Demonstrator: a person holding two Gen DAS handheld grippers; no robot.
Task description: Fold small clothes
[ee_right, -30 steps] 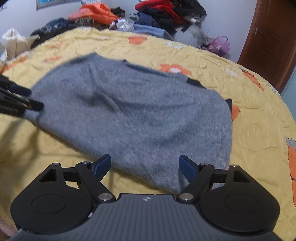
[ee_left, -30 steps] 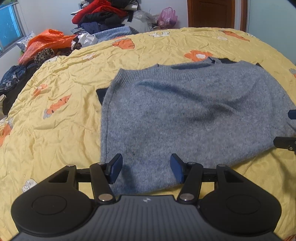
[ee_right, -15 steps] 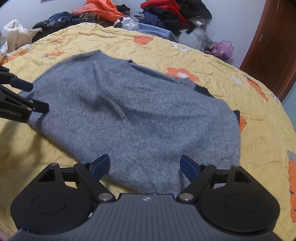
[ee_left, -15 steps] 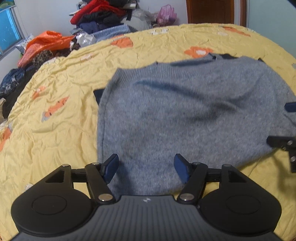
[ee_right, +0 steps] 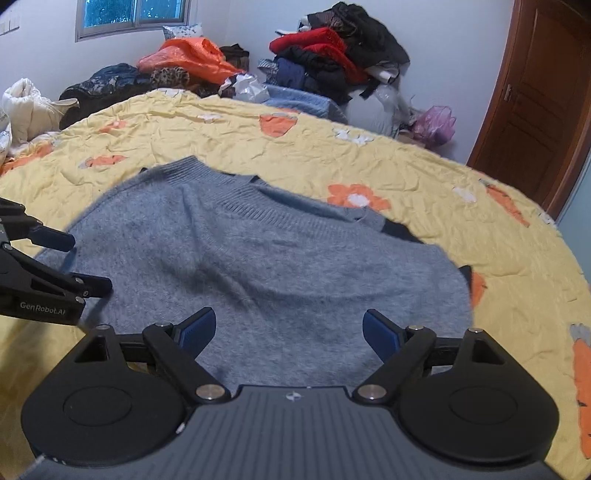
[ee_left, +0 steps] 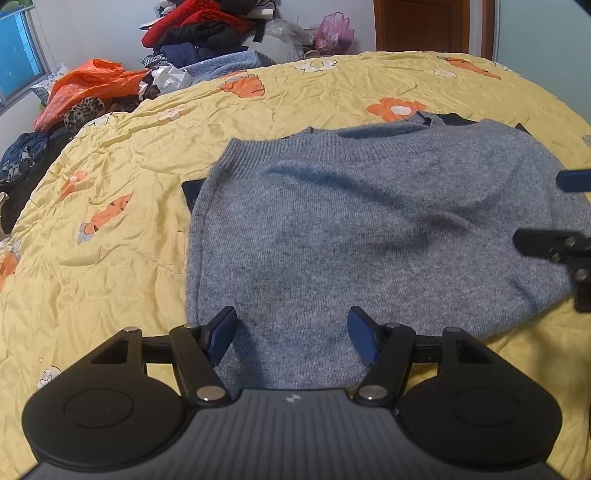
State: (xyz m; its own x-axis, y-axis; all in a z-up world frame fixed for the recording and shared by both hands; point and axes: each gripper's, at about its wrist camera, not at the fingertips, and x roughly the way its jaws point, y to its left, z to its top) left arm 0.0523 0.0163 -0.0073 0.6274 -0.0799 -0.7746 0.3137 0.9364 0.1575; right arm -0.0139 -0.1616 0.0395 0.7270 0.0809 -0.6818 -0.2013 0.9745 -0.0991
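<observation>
A grey knitted sweater (ee_left: 369, 221) lies spread on the yellow flowered bedspread (ee_left: 122, 236), with dark fabric peeking out at its edges. It also shows in the right wrist view (ee_right: 273, 266). My left gripper (ee_left: 293, 334) is open and empty, its blue pads over the sweater's near left part. My right gripper (ee_right: 286, 332) is open and empty over the sweater's near right part. The right gripper's fingers (ee_left: 546, 243) show at the right edge of the left wrist view. The left gripper's fingers (ee_right: 55, 240) show at the left of the right wrist view.
A pile of red, black and blue clothes (ee_right: 332, 59) and an orange bag (ee_right: 192, 55) lie beyond the bed's far edge. A pink bag (ee_right: 434, 123) sits by the brown door (ee_right: 535, 103). A window (ee_right: 129, 13) is at the back left.
Both grippers have moved forward over the sweater's near edge and tilted up a little, so more of the room shows. Both stayed open.
</observation>
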